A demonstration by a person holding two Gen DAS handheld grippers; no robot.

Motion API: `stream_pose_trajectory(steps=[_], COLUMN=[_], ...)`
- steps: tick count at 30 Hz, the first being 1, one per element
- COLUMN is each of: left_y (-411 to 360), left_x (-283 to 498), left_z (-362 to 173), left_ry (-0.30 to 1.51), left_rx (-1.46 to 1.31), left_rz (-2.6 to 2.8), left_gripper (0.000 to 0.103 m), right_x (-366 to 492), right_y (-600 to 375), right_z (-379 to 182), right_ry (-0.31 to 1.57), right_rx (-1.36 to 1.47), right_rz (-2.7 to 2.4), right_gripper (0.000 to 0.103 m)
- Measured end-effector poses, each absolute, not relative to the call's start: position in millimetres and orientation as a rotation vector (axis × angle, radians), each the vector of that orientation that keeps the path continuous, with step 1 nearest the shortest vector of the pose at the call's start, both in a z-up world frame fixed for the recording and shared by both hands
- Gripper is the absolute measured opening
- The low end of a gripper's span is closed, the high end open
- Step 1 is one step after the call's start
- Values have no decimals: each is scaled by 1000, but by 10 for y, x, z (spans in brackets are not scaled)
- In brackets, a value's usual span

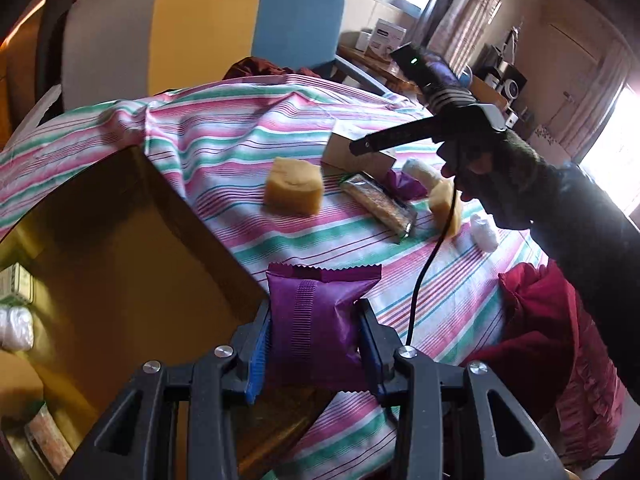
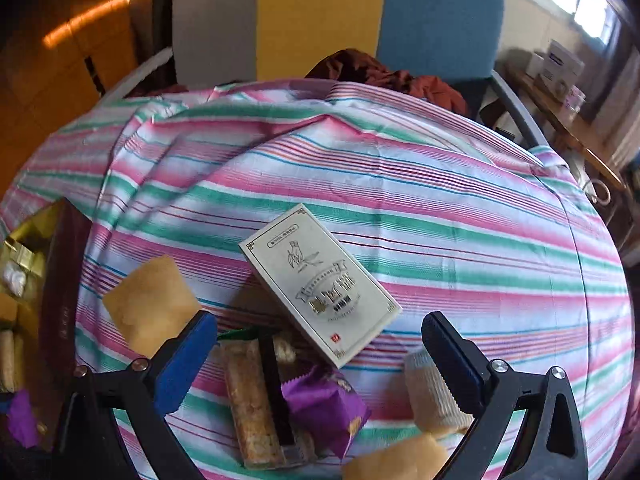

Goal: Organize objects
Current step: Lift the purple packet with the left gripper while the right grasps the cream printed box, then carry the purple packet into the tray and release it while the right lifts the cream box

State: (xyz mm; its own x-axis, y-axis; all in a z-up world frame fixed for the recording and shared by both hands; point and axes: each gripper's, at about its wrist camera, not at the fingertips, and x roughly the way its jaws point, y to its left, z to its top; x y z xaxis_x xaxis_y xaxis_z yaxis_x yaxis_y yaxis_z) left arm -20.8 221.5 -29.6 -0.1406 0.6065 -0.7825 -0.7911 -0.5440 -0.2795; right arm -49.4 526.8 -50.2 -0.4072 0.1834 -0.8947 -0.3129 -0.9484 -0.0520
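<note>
My left gripper is shut on a purple snack packet and holds it at the rim of a gold-lined box on the left. My right gripper is open and empty above a cluster on the striped cloth: a white carton, a clear-wrapped cereal bar, a purple packet, a net-wrapped cake and yellow cakes. The right gripper also shows in the left wrist view, over the same cluster, with a yellow cake to its left.
The striped cloth covers the table. The gold-lined box holds white wrapped items and other snacks. A red cloth lies at the right. A grey, yellow and blue chair back stands behind the table. A cable hangs from the right gripper.
</note>
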Motion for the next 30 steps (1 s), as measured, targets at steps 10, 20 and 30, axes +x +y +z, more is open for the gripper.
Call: stream_pose_trajectory(steps=[10,20,30], left_y=[2045,1803,982], left_x=[-286,-326,-528], left_z=[-378,-305,-210], left_ry=[205,159,20], left_rx=[-1165,-1165,-1200], left_rz=[1871,1953,2144], left_gripper=[39,39,39], right_x=[-842,-682,-287], right_y=[5374,5352,5226], right_z=[-803,-800,-192], right_ry=[137,221,311], right_rx=[-1577,-1486,-1179], right_rz=[2301,2270,2369], right_gripper=[53,51,51])
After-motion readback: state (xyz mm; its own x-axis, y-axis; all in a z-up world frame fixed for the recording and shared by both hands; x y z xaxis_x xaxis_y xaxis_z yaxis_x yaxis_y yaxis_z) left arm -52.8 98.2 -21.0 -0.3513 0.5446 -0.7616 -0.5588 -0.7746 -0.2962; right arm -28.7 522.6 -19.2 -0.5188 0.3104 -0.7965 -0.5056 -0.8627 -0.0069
